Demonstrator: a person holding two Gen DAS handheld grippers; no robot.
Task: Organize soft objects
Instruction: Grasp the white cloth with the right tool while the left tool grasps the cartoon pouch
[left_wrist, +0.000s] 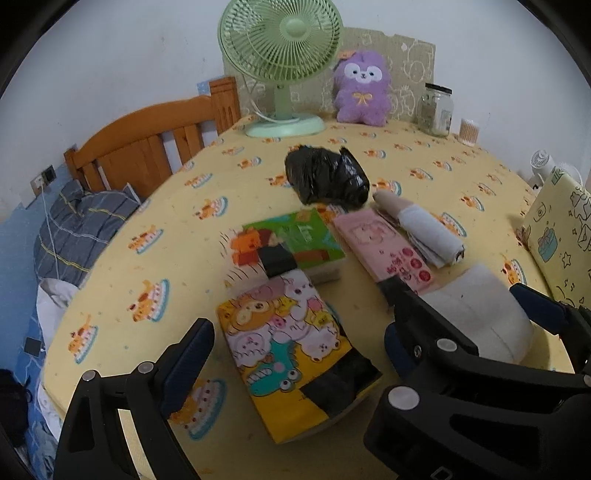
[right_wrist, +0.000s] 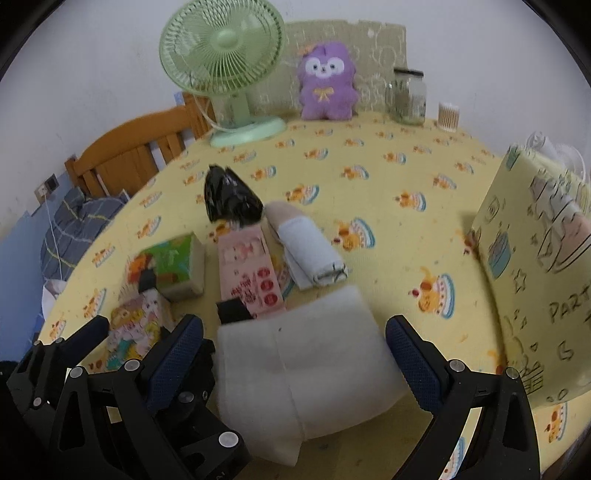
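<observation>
A yellow cartoon tissue pack (left_wrist: 266, 332) lies on the yellow tablecloth (left_wrist: 147, 206), between the fingers of my left gripper (left_wrist: 295, 347), which stands open around it. A folded white towel (right_wrist: 303, 369) lies between the fingers of my right gripper (right_wrist: 295, 343), also open, its pads beside the towel's edges. Further back lie a green tissue pack (left_wrist: 299, 240), a pink tissue pack (left_wrist: 384, 251), a rolled white cloth (left_wrist: 421, 229) and a black plastic bag bundle (left_wrist: 325, 177). A purple plush toy (left_wrist: 362, 88) sits at the back.
A green fan (left_wrist: 280, 48), a glass jar (left_wrist: 436, 110) and a tub of cotton swabs (left_wrist: 467, 131) stand along the back wall. A yellow printed cushion (right_wrist: 535, 266) rises at the right. A wooden headboard (left_wrist: 147, 140) and grey plaid bedding (left_wrist: 74, 229) lie beyond the left edge.
</observation>
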